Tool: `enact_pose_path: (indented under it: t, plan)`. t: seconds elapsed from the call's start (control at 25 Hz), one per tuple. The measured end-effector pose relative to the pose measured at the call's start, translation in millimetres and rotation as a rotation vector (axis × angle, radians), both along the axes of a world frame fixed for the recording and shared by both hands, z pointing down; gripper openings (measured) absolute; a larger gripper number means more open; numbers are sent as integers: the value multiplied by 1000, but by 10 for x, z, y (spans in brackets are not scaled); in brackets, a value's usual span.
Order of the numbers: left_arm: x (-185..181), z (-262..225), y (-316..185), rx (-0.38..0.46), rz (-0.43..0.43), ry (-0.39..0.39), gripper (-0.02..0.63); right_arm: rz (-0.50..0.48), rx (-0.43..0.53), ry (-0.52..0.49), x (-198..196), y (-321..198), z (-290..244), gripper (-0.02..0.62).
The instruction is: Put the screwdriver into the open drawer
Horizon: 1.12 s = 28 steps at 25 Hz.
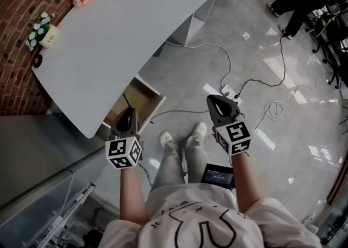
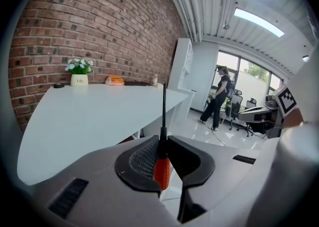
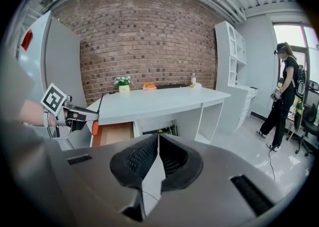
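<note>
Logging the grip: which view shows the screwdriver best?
The left gripper view: the screwdriver stands close up, orange handle clamped in the left tool. Head view shows only its thin shaft; right gripper view shows it small.

The screwdriver has an orange handle and black shaft, the desk is plain white, the drawer tan inside — the brick wall red-brown, pale-jointed.
</note>
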State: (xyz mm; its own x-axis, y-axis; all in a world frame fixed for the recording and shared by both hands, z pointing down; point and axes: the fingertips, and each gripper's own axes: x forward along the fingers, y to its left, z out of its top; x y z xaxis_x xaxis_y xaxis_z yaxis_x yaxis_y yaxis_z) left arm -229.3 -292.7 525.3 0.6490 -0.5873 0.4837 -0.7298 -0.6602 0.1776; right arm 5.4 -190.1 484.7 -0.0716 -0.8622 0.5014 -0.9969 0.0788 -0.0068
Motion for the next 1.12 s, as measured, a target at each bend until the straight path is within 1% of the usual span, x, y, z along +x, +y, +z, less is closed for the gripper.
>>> enact_pose_path:
  t: [0.16,0.36,0.52,0.64,0.76,0.96,1.12]
  plan:
    - [34,139,-37,-24,5,-15,61,4,-23,-14,36,-17,145,23]
    - [40,345,-84,-36,7,-42,61,0,-30,-18,128,-89,334,23]
    - [39,597,-114,-64,14,-78,61,-13,-54,-30,158,-172,610,23]
    - [103,789,-168,-77,40,-104,61,-26,-70,-31,188,-225,799,23]
    - [184,979,-259,-93,44,-105,61,-36,-73,-31,253,-282,956,23]
    - [258,1353,-351,-140,67,-123,61,-26,-93,-41,326,-287,1262,23]
    - [260,1674,-434,-192,72,-146,61,-38,-119,-45,313,-265,1528,23]
